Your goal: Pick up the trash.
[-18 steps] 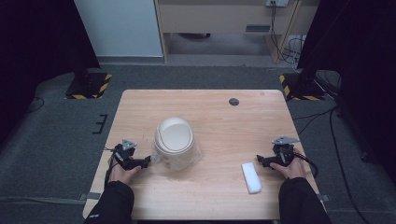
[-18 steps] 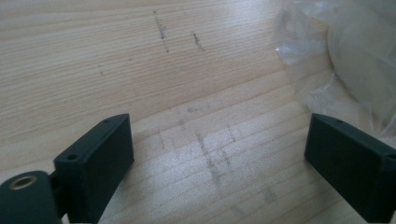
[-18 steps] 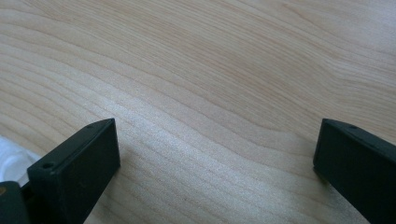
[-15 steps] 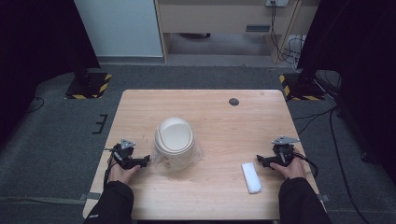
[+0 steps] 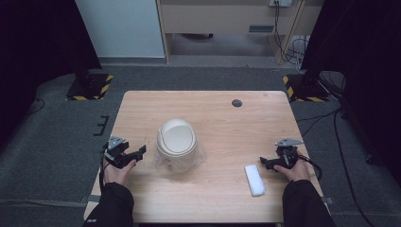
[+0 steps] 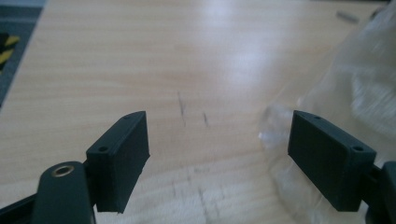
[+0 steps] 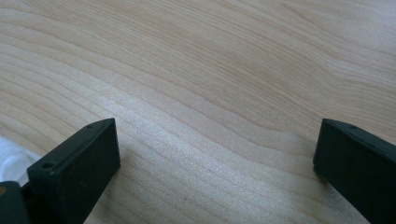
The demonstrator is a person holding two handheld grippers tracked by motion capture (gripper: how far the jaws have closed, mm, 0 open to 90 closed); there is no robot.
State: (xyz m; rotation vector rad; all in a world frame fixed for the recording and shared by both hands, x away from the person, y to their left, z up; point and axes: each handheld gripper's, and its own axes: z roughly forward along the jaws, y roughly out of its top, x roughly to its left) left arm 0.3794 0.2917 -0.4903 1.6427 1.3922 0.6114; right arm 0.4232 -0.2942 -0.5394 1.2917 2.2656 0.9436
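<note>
Both grippers wide open, holding nothing.
Left gripper (image 5: 140, 152) sits just left of the white lidded bin (image 5: 176, 142), which stands mid-table in a clear plastic bag (image 6: 355, 93); one jaw is at the bag's edge. Right gripper (image 5: 263, 163) is just beside the white folded cloth (image 5: 254, 179) on the table (image 5: 227, 118).

We see light wooden table (image 5: 217, 118). Round cream lidded bin wrapped in clear plastic (image 5: 177, 142) on table, left of centre. Left gripper (image 5: 134, 154) just left of bin, near table's left edge. Flat white rectangular pad (image 5: 254, 179) on table, near front right. Right gripper (image 5: 267, 162) just right of pad. Small dark round disc (image 5: 237, 102) at table's far side, behind pad, well apart from bin.
</note>
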